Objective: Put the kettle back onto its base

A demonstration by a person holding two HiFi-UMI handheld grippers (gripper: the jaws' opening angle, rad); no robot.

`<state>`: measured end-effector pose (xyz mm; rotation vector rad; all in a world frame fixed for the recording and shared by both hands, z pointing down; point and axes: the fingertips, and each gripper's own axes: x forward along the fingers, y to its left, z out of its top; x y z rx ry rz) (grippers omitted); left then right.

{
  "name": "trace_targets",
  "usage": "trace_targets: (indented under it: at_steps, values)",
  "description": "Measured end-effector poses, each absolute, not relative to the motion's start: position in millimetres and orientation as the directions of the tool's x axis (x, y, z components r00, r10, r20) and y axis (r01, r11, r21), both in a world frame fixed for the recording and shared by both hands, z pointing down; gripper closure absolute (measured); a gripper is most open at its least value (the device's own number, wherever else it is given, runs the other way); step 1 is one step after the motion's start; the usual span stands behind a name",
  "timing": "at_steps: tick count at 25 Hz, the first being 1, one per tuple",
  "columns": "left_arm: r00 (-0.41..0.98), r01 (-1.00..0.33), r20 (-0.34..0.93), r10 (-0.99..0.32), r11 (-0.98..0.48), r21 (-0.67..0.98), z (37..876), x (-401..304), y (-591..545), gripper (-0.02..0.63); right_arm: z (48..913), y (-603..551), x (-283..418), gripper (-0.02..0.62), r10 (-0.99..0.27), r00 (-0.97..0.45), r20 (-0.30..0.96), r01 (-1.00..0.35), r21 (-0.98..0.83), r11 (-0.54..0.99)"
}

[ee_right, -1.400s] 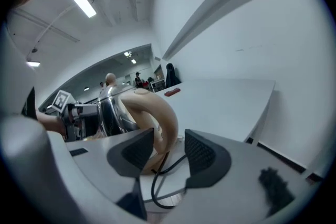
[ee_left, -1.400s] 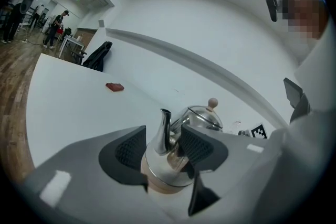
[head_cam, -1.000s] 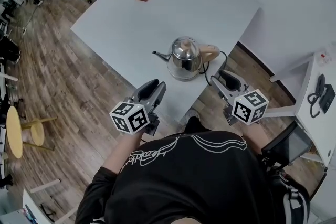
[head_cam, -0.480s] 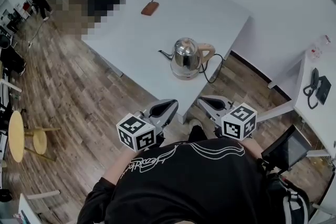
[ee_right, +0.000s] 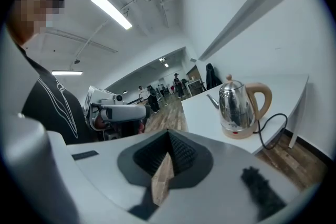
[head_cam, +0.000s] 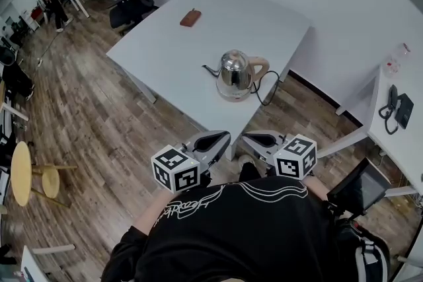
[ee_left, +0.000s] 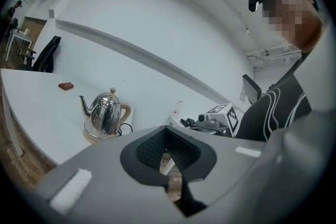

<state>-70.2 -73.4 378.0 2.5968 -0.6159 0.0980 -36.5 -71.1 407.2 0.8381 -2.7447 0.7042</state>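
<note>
- The left gripper (head_cam: 213,140) and right gripper (head_cam: 260,139) sit low in the frame, jaws closed on nothing.
- The kettle (head_cam: 235,70) stands upright on its base (head_cam: 231,95) at frame centre, straight above them, well apart, about equally near both.

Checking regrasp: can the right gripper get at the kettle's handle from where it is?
Likely not without moving forward: the right gripper, shut and empty, sits back near the person's chest, short of the table. The path looks free, though; the kettle turns its handle to that side.
</note>
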Motion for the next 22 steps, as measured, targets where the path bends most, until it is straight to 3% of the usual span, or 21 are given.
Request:
trace_targets:
  at_steps: [22]
  values:
    - [0.91,-0.412,0.178,-0.376,-0.758,0.506,396,-59,-63,0.601,425,-68,-26,0.589,-0.502,-0.8,0.329,-0.6,-0.411,0.686]
